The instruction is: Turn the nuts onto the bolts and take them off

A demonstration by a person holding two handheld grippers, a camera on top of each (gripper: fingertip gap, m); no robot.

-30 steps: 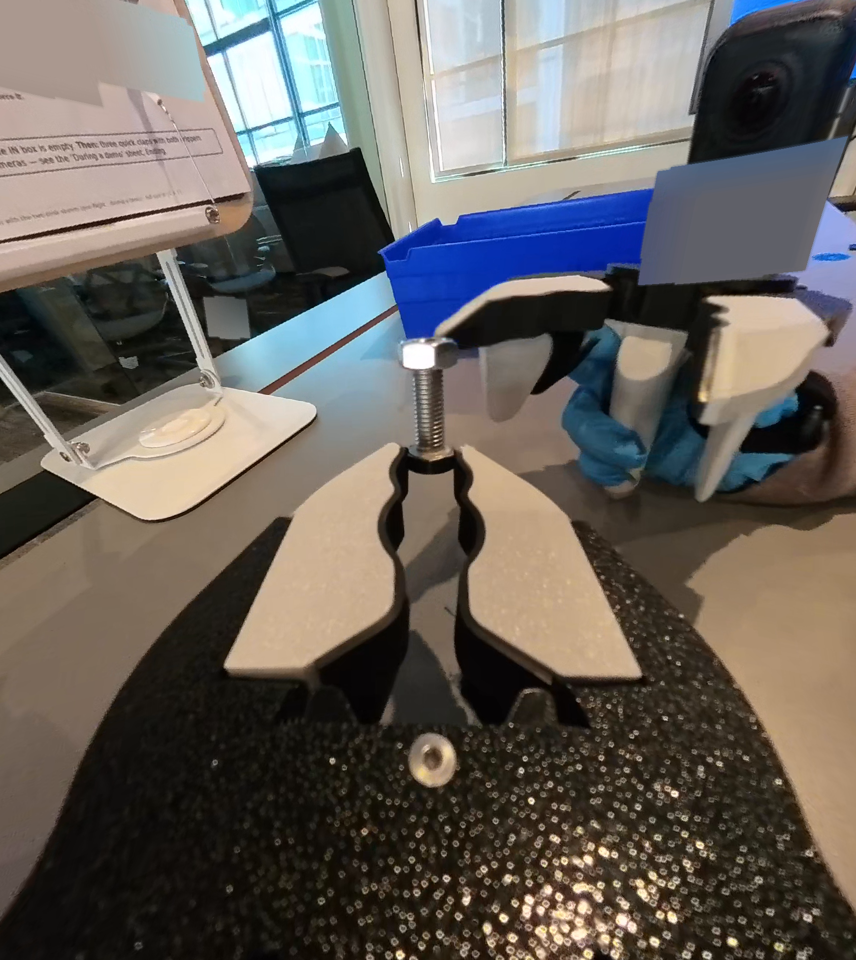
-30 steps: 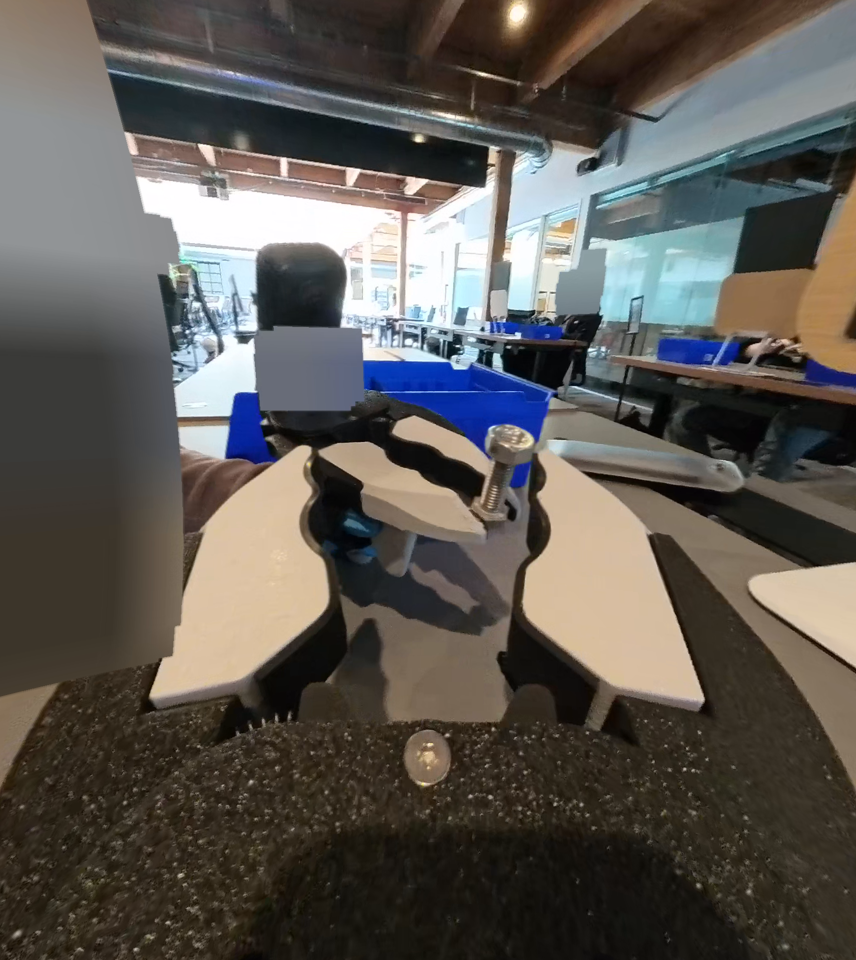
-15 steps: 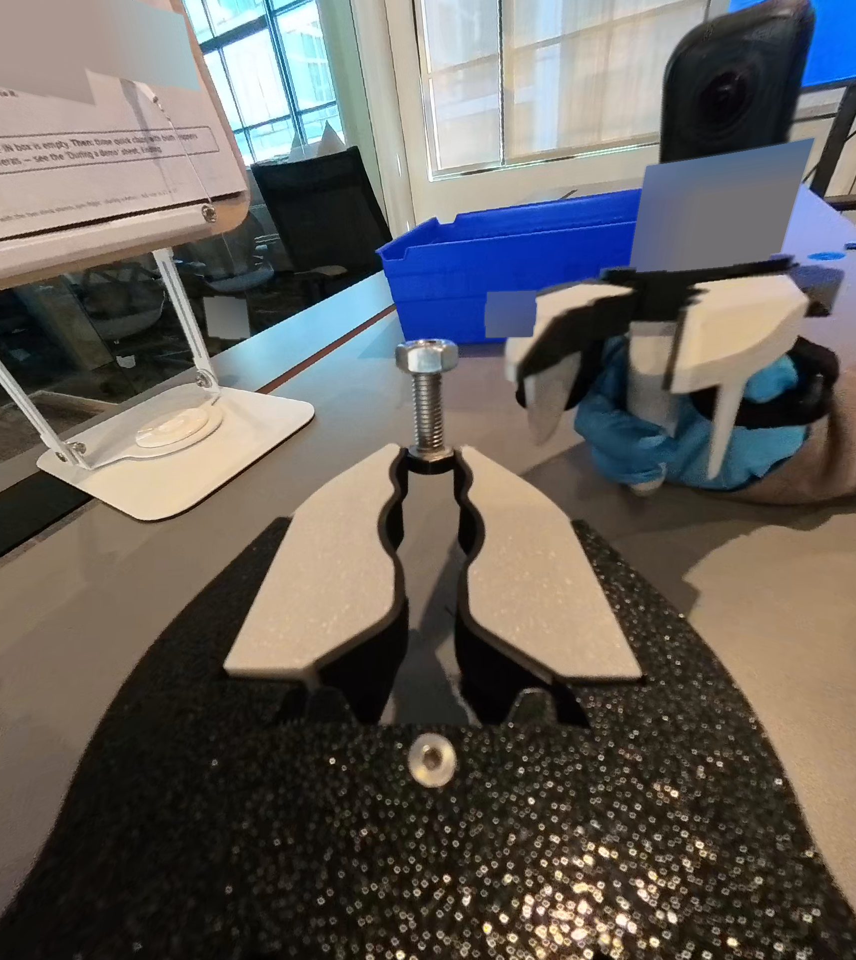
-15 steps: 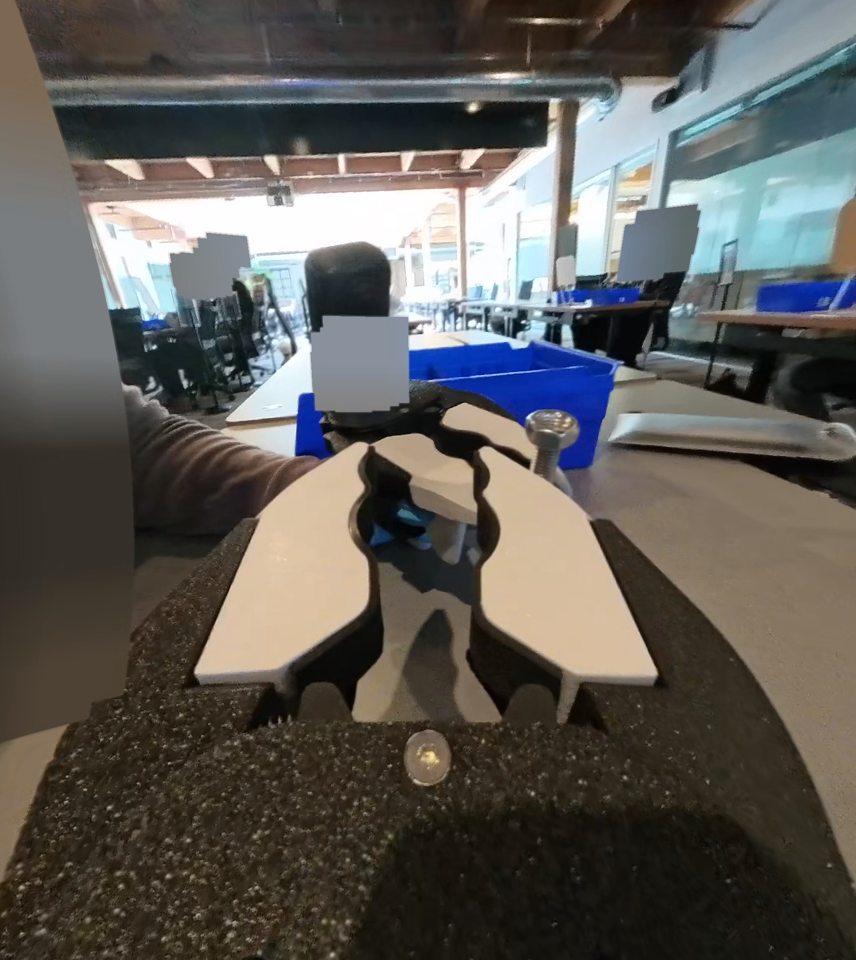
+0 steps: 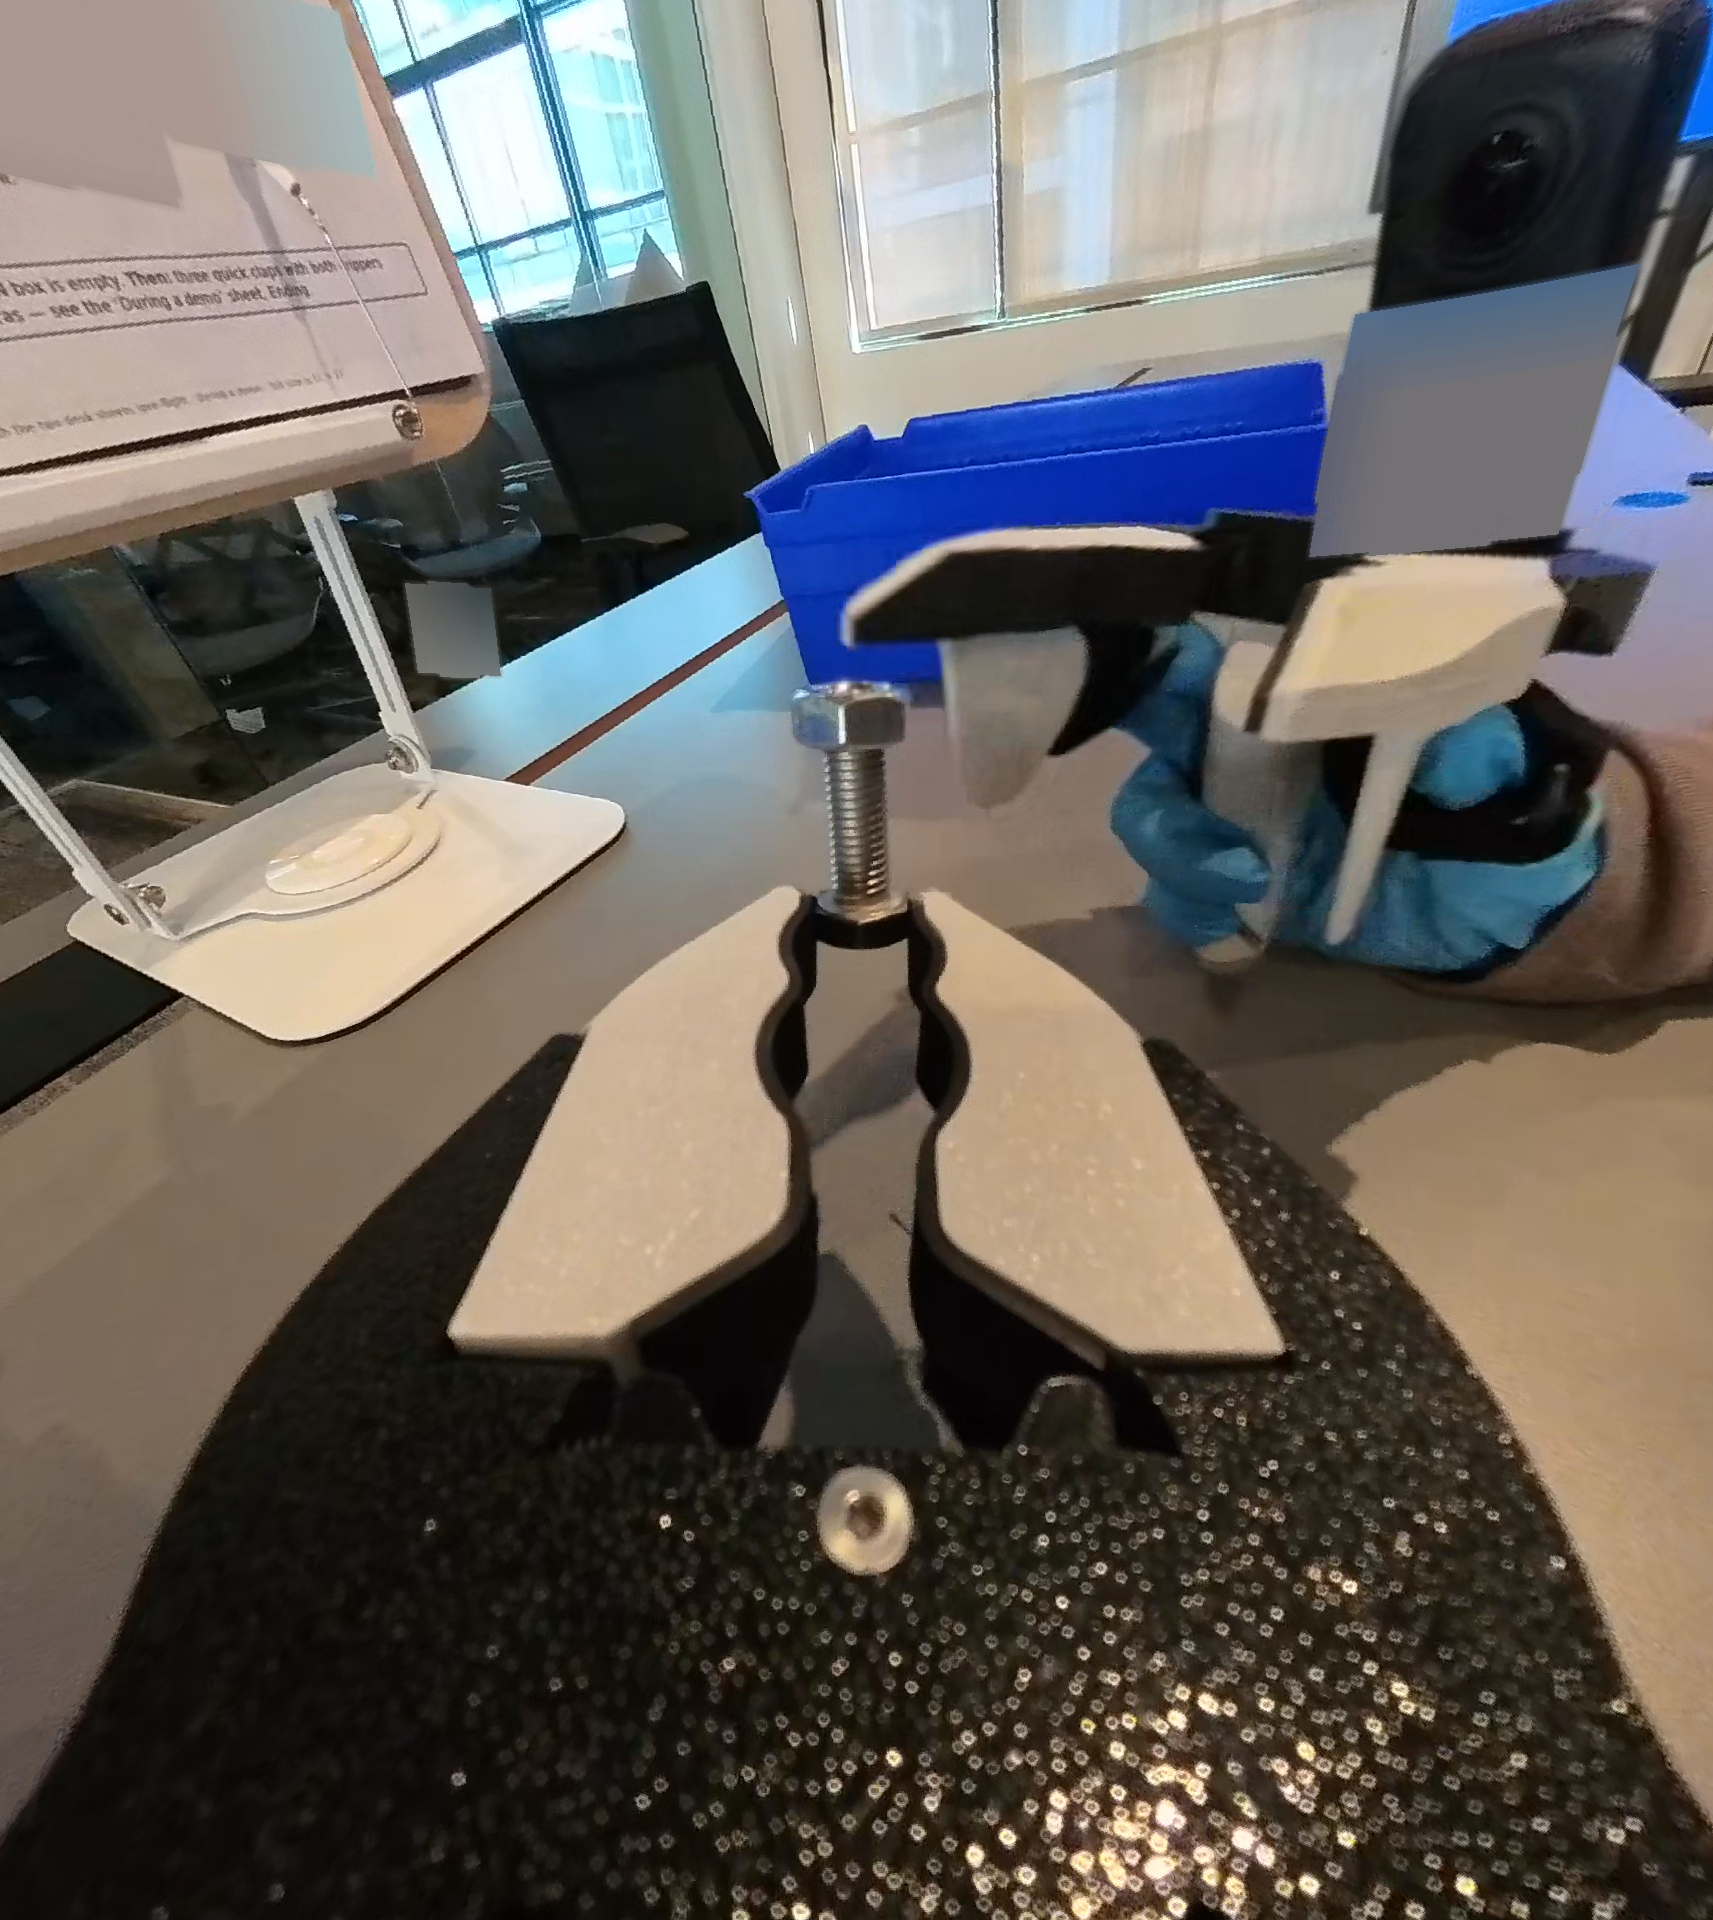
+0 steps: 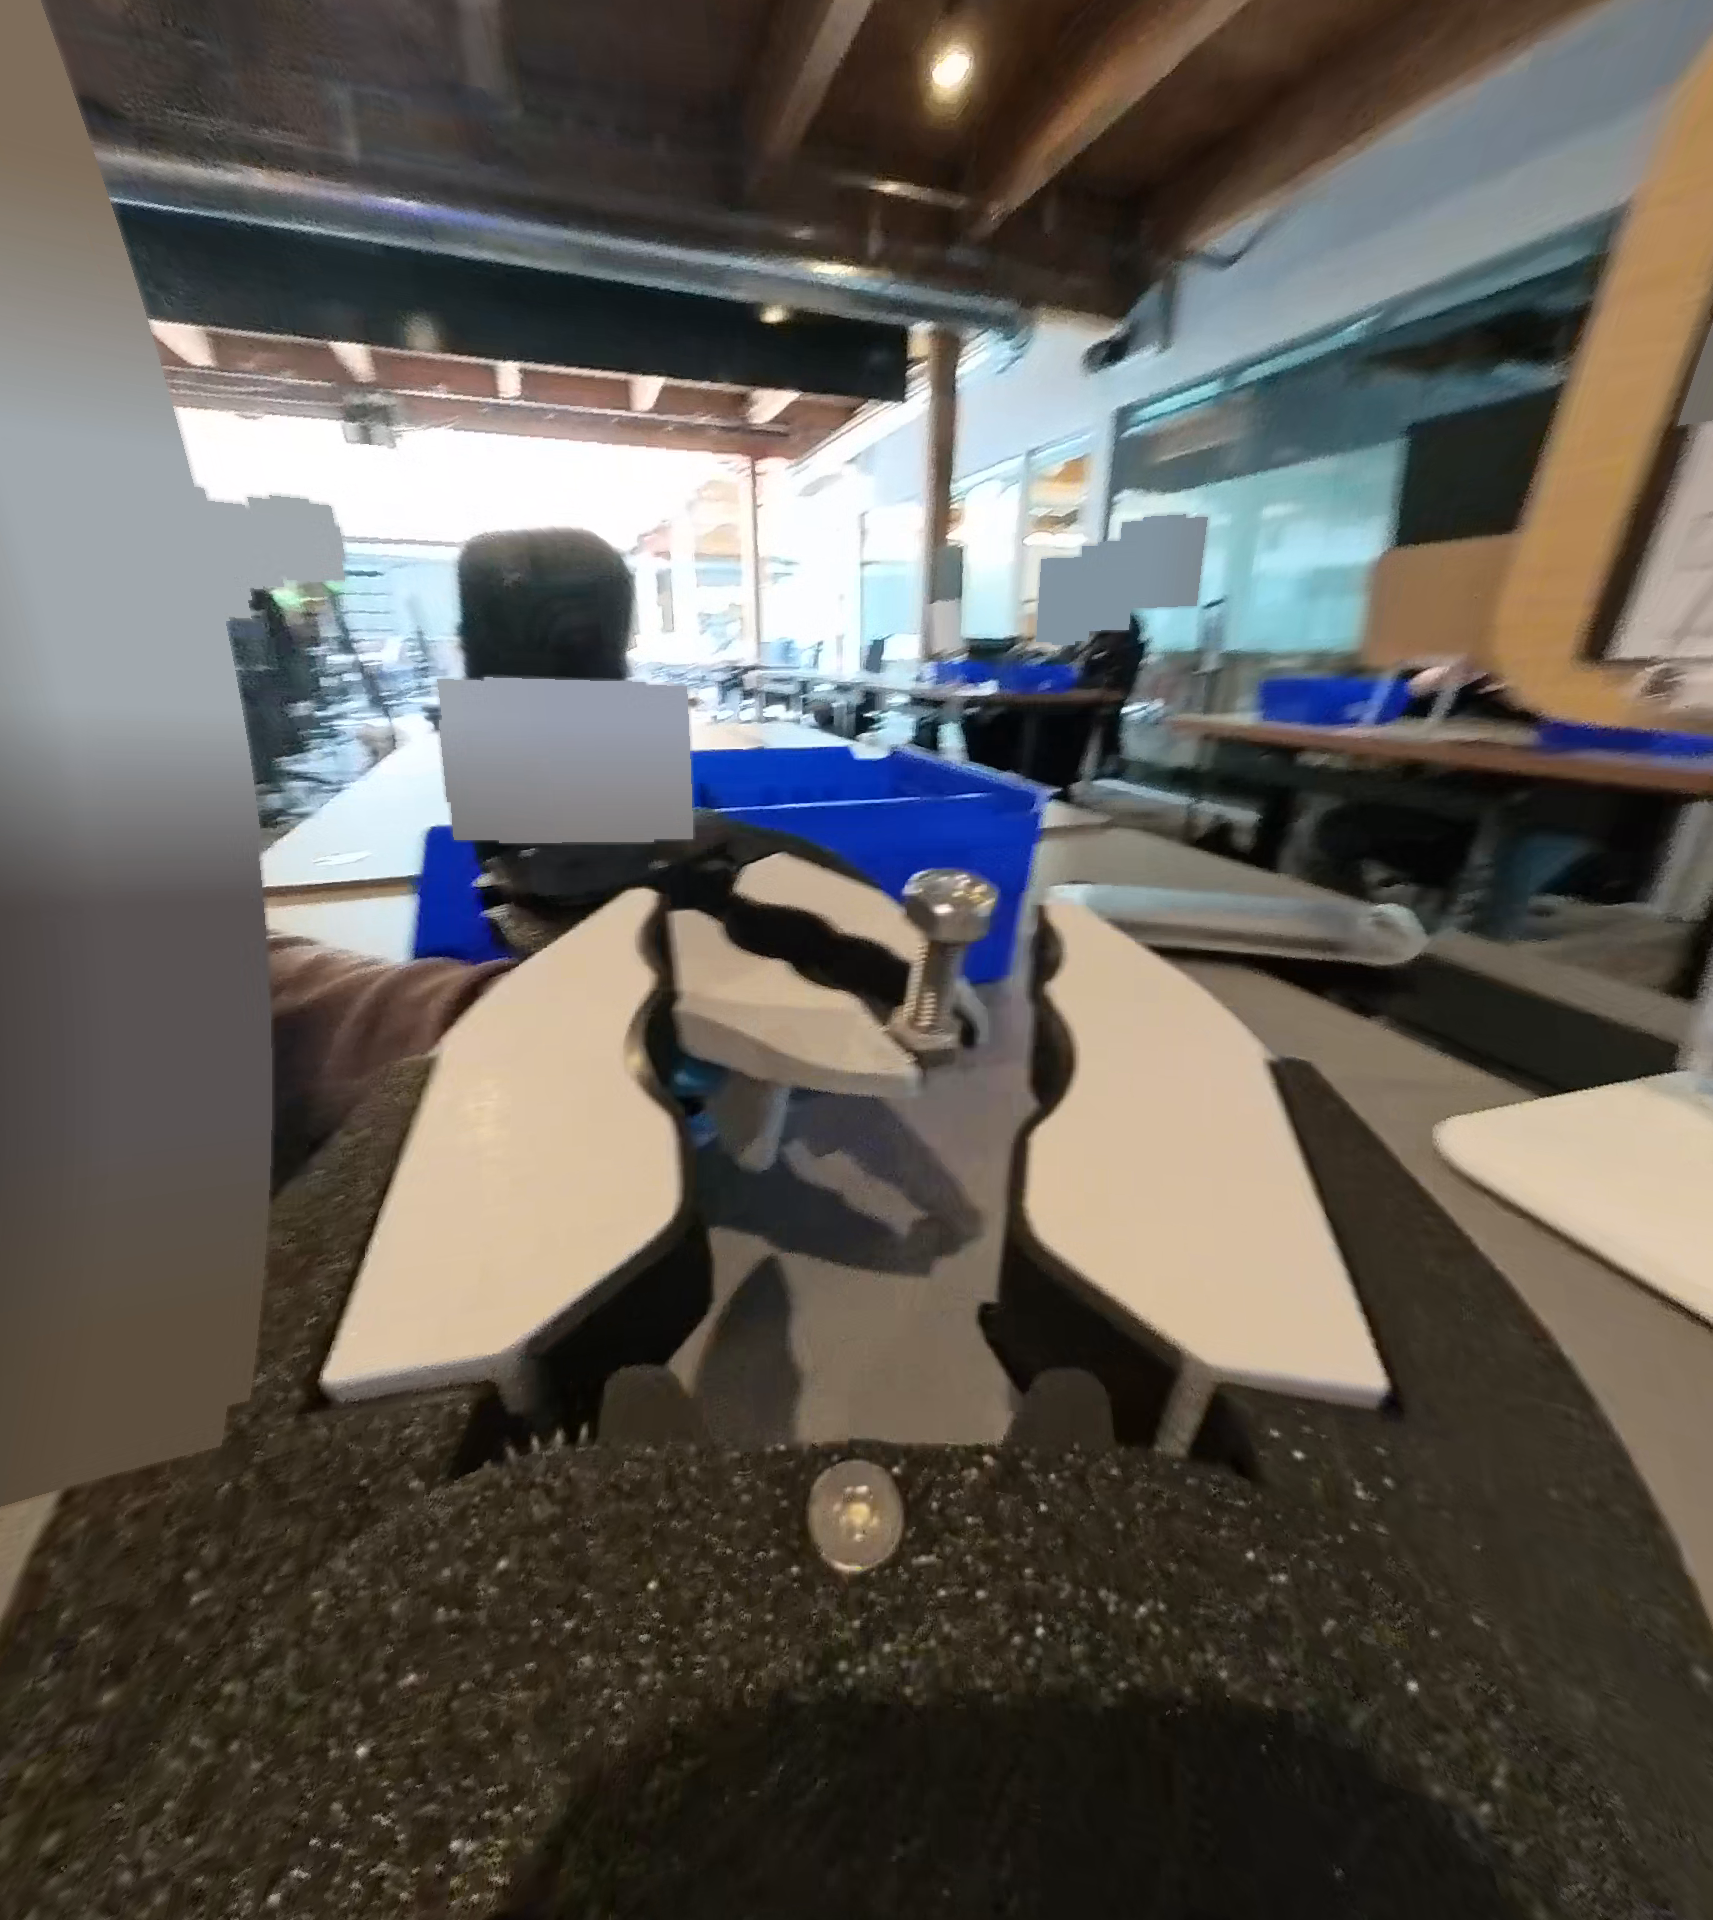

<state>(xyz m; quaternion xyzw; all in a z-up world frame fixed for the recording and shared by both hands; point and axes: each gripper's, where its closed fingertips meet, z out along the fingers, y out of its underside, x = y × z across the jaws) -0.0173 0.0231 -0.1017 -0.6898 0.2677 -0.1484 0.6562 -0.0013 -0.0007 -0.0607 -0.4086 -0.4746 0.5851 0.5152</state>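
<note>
From the left wrist we see our left gripper [image 5: 860,928] clamping the nut [image 5: 860,928], bolt [image 5: 854,810] upright above the bench [image 5: 208,1195] for turning. From the right wrist, our right gripper [image 6: 847,997] gapes empty, the bolt between its jaws.

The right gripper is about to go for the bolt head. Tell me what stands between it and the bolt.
Nothing visible does. The bolt stands upright, its lower end clamped in the left gripper. The right gripper is open, and its fingertips sit beside the hex head with only open air between.
</note>
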